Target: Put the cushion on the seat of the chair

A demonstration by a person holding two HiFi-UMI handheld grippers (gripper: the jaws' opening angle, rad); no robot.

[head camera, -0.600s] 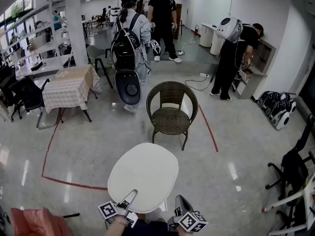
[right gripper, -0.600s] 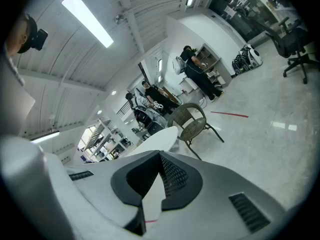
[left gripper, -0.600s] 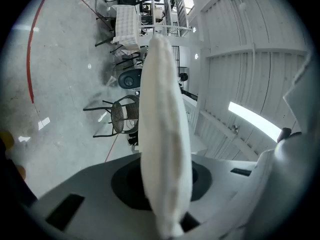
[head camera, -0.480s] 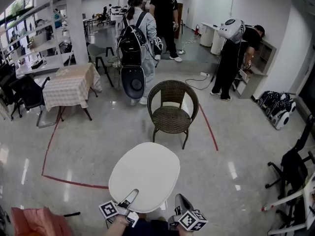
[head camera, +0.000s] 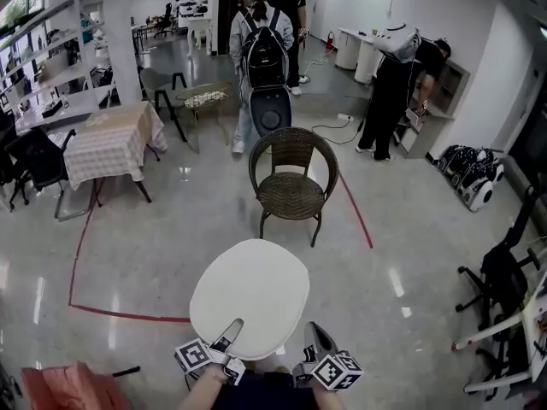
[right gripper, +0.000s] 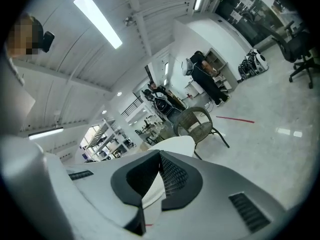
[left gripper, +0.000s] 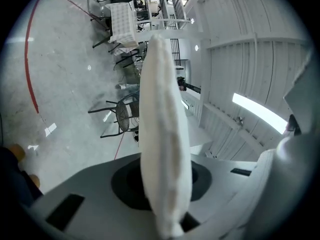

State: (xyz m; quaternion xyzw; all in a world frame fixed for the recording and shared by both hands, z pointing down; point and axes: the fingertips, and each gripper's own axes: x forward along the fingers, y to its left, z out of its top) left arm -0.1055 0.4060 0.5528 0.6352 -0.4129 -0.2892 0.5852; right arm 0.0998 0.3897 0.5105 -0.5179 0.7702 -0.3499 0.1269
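Note:
A white round cushion [head camera: 249,295] hangs flat in front of me, held by its near edge. My left gripper [head camera: 231,330] is shut on that edge at the left. My right gripper [head camera: 313,335] is shut on it at the right. The brown wicker chair [head camera: 291,190] stands on the floor beyond the cushion, its seat bare. In the left gripper view the cushion [left gripper: 162,144] shows edge-on between the jaws of the left gripper [left gripper: 167,211], with the chair [left gripper: 124,118] behind. In the right gripper view the right gripper [right gripper: 151,189] pinches the cushion's rim [right gripper: 172,145]; the chair [right gripper: 197,124] lies ahead.
A person with a backpack [head camera: 263,58] stands just behind the chair. Another person [head camera: 389,101] bends at a counter to the right. A cloth-covered table [head camera: 107,143] stands left, and an office chair [head camera: 504,280] right. Red tape [head camera: 128,316] marks the floor. A pink cloth [head camera: 64,387] lies at the bottom left.
The person with the backpack has walked from the chair's left to right behind it. The chair sits slightly nearer in view. Both grippers still hold the cushion.

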